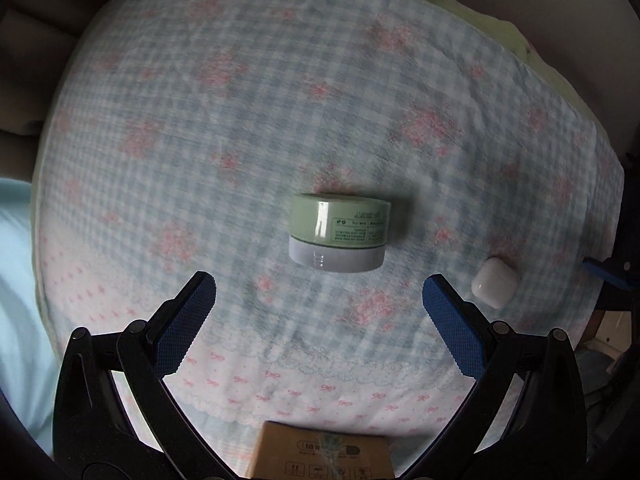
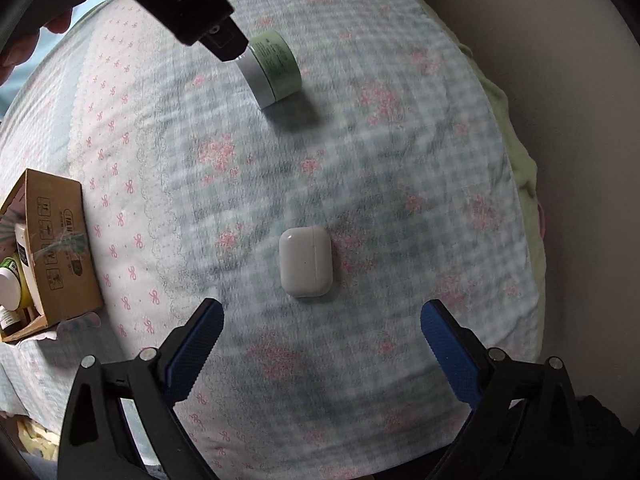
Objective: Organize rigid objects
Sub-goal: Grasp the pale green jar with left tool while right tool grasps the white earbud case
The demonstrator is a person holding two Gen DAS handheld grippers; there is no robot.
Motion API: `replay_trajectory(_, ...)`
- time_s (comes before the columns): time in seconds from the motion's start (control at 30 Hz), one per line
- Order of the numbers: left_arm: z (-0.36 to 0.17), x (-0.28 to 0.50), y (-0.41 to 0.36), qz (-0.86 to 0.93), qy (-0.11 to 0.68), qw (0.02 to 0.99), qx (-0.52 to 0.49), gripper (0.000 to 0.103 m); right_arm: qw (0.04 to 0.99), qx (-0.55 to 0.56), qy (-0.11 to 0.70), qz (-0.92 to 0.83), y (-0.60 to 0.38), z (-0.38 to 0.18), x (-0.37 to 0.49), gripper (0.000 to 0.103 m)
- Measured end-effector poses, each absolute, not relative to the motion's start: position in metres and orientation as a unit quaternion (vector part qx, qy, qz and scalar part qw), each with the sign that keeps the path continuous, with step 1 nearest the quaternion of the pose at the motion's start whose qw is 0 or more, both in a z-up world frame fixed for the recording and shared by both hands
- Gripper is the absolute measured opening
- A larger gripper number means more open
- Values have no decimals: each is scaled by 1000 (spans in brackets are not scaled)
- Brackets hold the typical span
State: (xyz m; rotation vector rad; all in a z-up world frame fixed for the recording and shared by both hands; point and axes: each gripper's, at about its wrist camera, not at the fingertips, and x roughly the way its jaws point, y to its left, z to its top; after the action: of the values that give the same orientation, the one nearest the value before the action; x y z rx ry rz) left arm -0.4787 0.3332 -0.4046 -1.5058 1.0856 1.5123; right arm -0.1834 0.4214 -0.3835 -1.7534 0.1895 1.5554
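Note:
A green jar with a white lid lies on the checked blanket, just ahead of my open, empty left gripper. A white earbud case lies to its right. In the right wrist view the earbud case lies just ahead of my open, empty right gripper. The jar shows farther off at top, partly hidden by the left gripper's body. A cardboard box holding bottles sits at the left edge; it also shows in the left wrist view at the bottom.
The blanket covers a soft rounded surface with a green layer under it at the right edge. Beige upholstery lies beyond the far edge. A light blue cloth is at the left.

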Motion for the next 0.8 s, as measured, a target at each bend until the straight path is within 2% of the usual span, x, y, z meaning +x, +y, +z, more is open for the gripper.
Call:
replay_trajectory(0.07,-416,-484,340,581,421,365,-593,103,386,-693,94,601,429,-398,-183,98)
replay_trajectory(0.17,-431,-492,345,575,416,360,-605,103,389,-699,114,589,439,-416,-183,88)
replay_trajectory(0.37,-453,-498,350,560,412,359,-622,101,401,-703,136,572,453,-439,-183,88)
replay_trajectory(0.47,-462,-497,353,553,414,359,-628,99,398,-706,154,565,455,-449,-183,83)
replay_trajectory(0.6,-468,-493,358,546,414,362,-632,94,399,-713,155,556,456,-457,-182,76)
replay_trajectory(0.67,-471,-492,361,541,414,364,-636,86,402,-712,162,552,459,-460,-179,76)
replay_trajectory(0.73,-476,-489,363,533,420,363,-639,72,406,-711,167,549,463,-461,-175,75)
replay_trajectory(0.8,-478,-486,364,535,433,359,-631,71,409,-710,172,547,465,-462,-172,72)
